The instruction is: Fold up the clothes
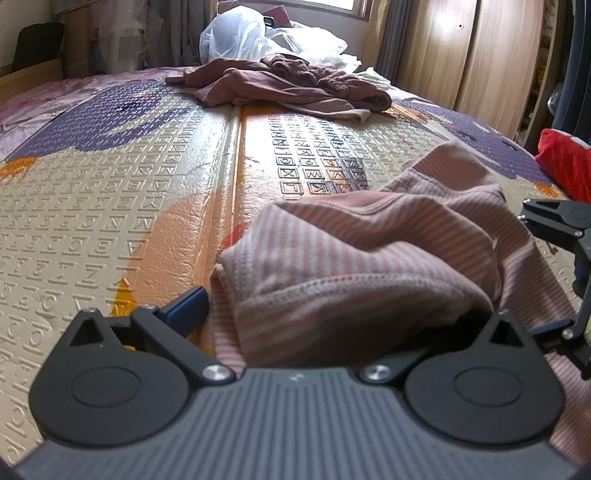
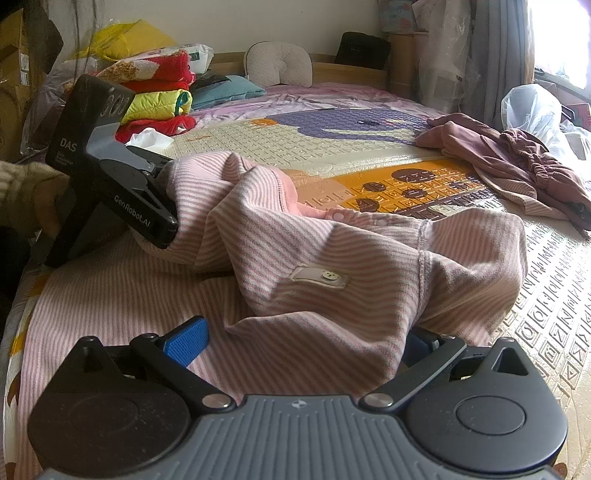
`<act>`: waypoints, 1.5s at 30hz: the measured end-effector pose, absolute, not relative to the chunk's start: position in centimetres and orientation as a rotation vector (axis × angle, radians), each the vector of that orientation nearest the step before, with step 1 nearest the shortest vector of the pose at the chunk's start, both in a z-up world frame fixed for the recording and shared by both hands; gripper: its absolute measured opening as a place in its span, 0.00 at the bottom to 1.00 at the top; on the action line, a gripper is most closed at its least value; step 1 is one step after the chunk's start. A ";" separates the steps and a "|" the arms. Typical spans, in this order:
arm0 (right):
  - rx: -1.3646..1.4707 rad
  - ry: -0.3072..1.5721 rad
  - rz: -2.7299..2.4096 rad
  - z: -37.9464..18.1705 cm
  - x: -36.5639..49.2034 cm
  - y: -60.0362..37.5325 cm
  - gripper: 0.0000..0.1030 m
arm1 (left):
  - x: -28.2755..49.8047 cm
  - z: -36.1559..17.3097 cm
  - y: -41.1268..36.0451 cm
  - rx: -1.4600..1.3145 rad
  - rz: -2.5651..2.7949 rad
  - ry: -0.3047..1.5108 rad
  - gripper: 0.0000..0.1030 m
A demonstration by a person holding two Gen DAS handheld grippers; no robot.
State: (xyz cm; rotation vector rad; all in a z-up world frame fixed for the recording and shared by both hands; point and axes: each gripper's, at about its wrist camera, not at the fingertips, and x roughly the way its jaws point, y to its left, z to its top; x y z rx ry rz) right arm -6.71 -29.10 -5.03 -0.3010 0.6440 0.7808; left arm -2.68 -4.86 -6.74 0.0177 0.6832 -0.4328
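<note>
A pink striped garment (image 1: 369, 251) lies rumpled on the patterned foam mat (image 1: 110, 206). My left gripper (image 1: 332, 314) is open, its blue left pad (image 1: 188, 310) resting on the mat beside a bunched fold; cloth hides the other finger. In the right wrist view the same garment (image 2: 332, 258) shows snap buttons and a small label patch. It spills between the spread fingers of my open right gripper (image 2: 303, 343) and covers most of the right pad. My left gripper (image 2: 170, 206), held by a hand in a cream sleeve, is pushed into the raised far-left fold. My right gripper (image 1: 546, 218) shows at the left wrist view's right edge.
A heap of mauve clothes (image 1: 288, 85) lies at the mat's far end, with white plastic bags (image 1: 236, 33) behind it. Folded red and yellow clothes (image 2: 159, 96) are stacked at the bed's far left. A red item (image 1: 565, 166) and wooden wardrobe doors (image 1: 461, 55) stand to the right.
</note>
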 end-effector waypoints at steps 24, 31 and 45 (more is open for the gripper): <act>-0.299 0.647 0.781 -4.9 -6.6 -29.2 1.00 | -2.5 -6.7 -4.8 0.013 -0.436 0.682 1.00; -0.299 0.647 0.781 -4.9 -6.5 -29.2 1.00 | -2.5 -6.6 -4.6 0.013 -0.436 0.683 1.00; -0.299 0.647 0.781 -5.0 -6.5 -29.2 1.00 | -2.5 -6.7 -4.6 0.013 -0.436 0.682 1.00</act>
